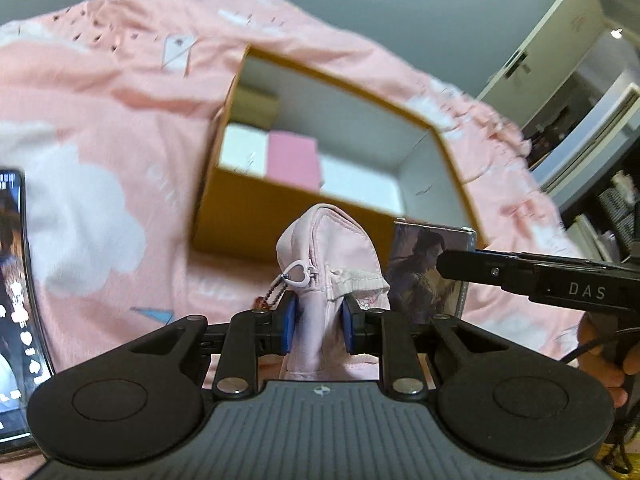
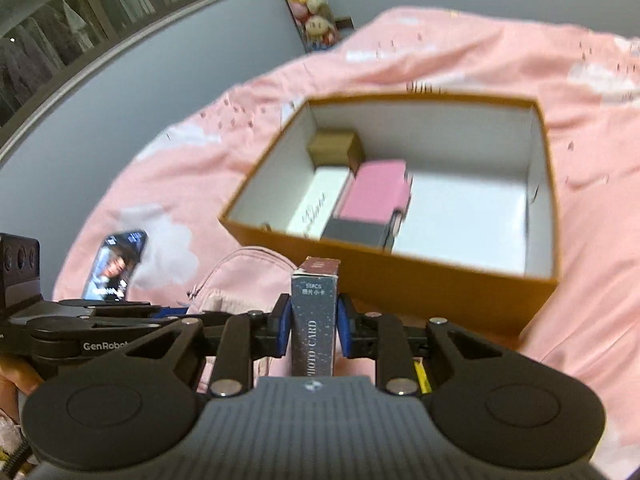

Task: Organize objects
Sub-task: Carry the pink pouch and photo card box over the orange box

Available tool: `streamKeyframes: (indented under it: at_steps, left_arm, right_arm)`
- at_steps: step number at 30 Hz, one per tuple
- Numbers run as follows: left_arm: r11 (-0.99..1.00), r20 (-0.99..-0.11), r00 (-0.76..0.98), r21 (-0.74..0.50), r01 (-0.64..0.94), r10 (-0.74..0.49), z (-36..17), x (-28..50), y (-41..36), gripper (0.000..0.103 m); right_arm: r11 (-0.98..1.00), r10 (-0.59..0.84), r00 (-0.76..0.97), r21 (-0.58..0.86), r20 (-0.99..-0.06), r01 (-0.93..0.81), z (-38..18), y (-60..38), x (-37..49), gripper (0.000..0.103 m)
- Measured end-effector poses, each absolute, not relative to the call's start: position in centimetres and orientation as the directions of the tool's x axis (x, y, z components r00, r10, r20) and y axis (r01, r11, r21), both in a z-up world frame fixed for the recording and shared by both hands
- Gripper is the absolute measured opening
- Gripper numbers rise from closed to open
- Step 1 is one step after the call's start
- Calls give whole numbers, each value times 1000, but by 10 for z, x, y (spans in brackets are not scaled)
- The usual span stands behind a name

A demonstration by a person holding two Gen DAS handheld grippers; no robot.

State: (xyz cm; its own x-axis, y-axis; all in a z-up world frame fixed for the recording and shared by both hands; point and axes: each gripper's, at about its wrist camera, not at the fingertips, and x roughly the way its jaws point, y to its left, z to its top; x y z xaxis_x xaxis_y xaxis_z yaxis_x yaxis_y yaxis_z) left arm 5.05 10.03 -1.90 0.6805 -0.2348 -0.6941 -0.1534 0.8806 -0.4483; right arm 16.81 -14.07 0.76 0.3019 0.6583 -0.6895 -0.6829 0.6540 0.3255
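Storage is partly done: the orange box [image 2: 400, 276] on the pink bedspread [image 2: 592, 208] already holds a small brown box [image 2: 336, 146], a white box [image 2: 320, 204] and a pink box [image 2: 378, 196], with bare floor left on its right side. Two items are not yet in. The left gripper [image 1: 319, 322] pinches a pink pouch [image 1: 328, 256] between its blue pads, just short of the box's near wall. The right gripper [image 2: 310, 330] clamps a photo card box [image 2: 314, 312] upright beside it. A phone [image 2: 116, 266] lies apart on the bedspread, untouched.
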Motion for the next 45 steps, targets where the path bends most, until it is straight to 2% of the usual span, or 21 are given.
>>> streamKeyframes:
  at_steps: [9, 14, 23, 30, 35, 41, 45]
  left_arm:
    - [870, -585, 771, -486, -87, -250, 31, 65, 116, 25]
    - [874, -553, 801, -479, -80, -229, 51, 95, 130, 25]
    - [853, -596, 764, -509, -119, -249, 20, 170, 139, 25]
    - [850, -634, 730, -507, -142, -256, -3, 197, 140, 25]
    - [846, -646, 717, -511, -153, -261, -12, 207, 143, 25]
    - [839, -662, 701, -517, -172, -265, -23, 216, 146, 25]
    - [838, -672, 690, -516, -178, -268, -28, 220, 148, 25]
  right_arm:
    - [647, 694, 378, 301, -613, -700, 59, -152, 192, 25]
    - [677, 671, 379, 317, -638, -665, 59, -148, 239, 25]
    - [726, 599, 225, 403, -768, -557, -15, -121, 316, 25]
    - [726, 601, 92, 494, -794, -478, -63, -109, 345, 25]
    - [699, 634, 8, 569, -773, -433, -81, -105, 353, 25]
    - [722, 604, -18, 557, -797, -411, -91, -99, 359, 25]
    - [745, 540, 11, 472, -841, -471, -91, -89, 355, 29]
